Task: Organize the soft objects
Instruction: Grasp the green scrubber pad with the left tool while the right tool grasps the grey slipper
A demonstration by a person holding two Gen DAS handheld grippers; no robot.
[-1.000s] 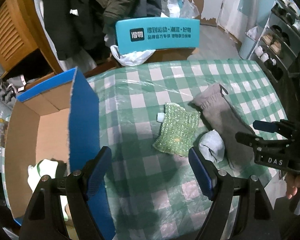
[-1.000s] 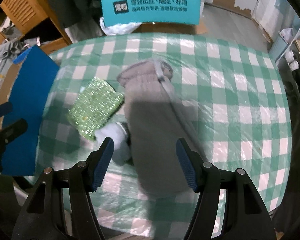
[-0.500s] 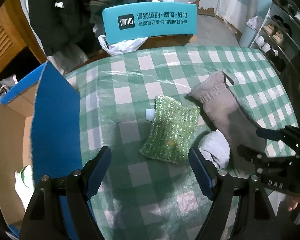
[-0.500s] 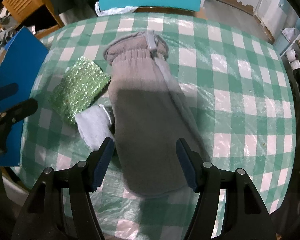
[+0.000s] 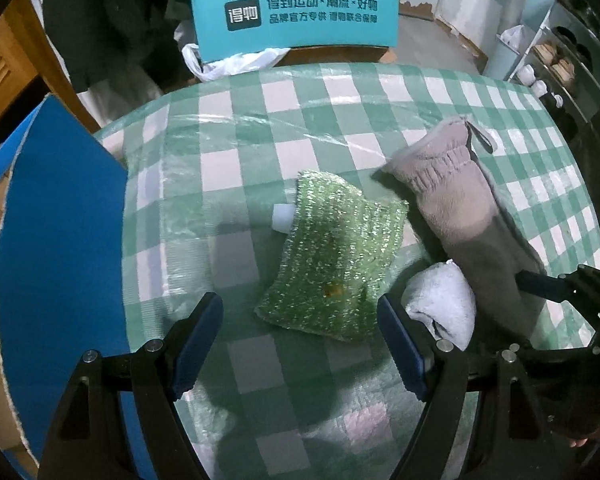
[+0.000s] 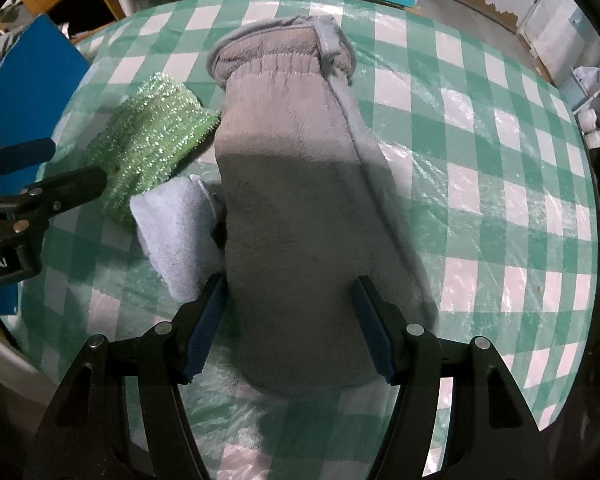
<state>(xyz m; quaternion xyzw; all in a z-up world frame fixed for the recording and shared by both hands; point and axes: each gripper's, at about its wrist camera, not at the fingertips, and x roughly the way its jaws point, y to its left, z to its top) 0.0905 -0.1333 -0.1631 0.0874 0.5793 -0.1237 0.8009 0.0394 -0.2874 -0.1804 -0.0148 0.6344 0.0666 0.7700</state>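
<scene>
Checked tablecloth, teal chair back, dark coats, shoe rack

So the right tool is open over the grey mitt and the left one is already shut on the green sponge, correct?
Not quite. The left tool is open too, above the green sponge without gripping it, as the left wrist view shows. The right tool is indeed open over the grey mitt.

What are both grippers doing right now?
Left gripper: open, empty, above the sparkly green scrubbing sponge.
Right gripper: open, straddling the grey fleece mitt, not gripping.
</scene>
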